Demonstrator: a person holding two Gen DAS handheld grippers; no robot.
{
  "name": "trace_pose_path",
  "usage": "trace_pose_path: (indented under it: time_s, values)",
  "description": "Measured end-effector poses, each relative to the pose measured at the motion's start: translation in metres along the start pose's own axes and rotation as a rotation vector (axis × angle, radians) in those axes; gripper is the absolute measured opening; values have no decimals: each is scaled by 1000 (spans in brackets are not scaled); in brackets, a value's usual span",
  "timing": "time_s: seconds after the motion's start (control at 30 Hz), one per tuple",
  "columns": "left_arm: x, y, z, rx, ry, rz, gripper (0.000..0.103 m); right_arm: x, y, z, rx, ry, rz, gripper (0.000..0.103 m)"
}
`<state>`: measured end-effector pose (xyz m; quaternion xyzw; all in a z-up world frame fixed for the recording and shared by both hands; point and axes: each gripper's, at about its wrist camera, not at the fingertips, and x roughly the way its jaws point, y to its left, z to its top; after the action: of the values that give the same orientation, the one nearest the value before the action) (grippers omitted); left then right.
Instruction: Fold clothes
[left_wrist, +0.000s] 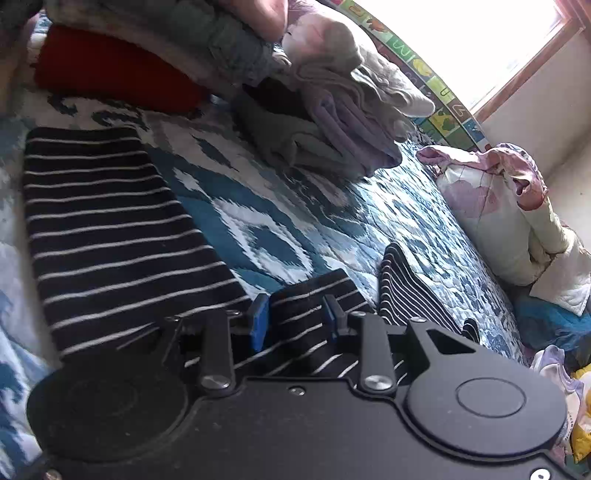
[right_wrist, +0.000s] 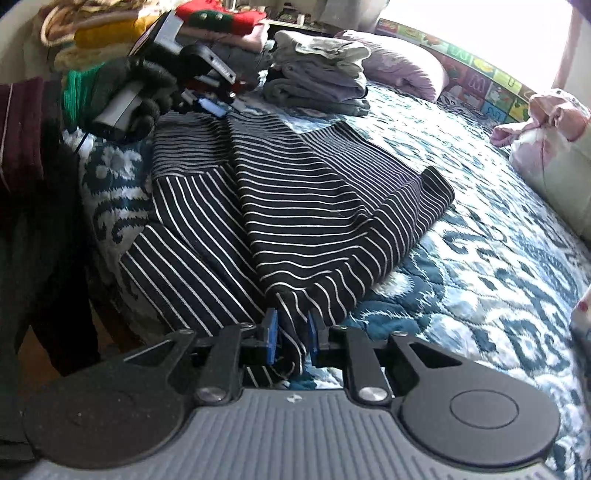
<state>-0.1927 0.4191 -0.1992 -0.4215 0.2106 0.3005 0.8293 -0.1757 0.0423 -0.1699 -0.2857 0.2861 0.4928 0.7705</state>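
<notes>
Two blue pads of my left gripper (left_wrist: 295, 317) stand apart over the striped garment (left_wrist: 110, 236) on the quilt (left_wrist: 280, 221), pinching nothing. Right view: my right gripper (right_wrist: 292, 338) brackets its hem, grip unclear. No readable writing.

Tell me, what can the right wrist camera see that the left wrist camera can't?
Only the right wrist view shows the left hand-held gripper held by a gloved hand at the striped garment's far end, plus the whole garment spread out. Only the left wrist view shows a red cushion and the garment's sleeve lying apart. Both show the blue patterned quilt, the folded stack and striped cloth between each camera's own blue pads.
</notes>
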Motion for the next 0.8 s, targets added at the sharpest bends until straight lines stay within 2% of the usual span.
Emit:
trace_pose_path:
  time_s: [0.1,0.13,0.17,0.27,0.37,0.47,0.6,0.7,0.77,0.8]
  values:
    - [9,-3,0,17,-3,6,27,5,3,3,-9,11,-17,22]
    - [9,-6,-1,49,-10,15,19,6,3,3,-9,14,-22,23]
    - [7,-10,-2,84,-22,22,4,8,2,3,-5,17,-29,23]
    - [-23,-31,0,161,-100,-16,4,10,0,1,6,20,-44,26]
    - [-63,-44,8,181,-178,-40,4,10,1,-1,-1,33,-34,26]
    - [-86,-43,10,165,-211,-27,4,10,5,-4,-27,45,-16,26]
    - [-82,-34,3,163,-189,-4,4,10,9,-6,-45,55,-14,26]
    - [-58,-18,-6,163,-141,29,4,8,11,-7,-51,59,-12,26]
    - [-43,-6,-13,149,-103,61,5,8,12,-7,-61,78,8,31]
    - [-38,-1,-16,151,-88,94,12,8,13,-8,-71,91,24,31]
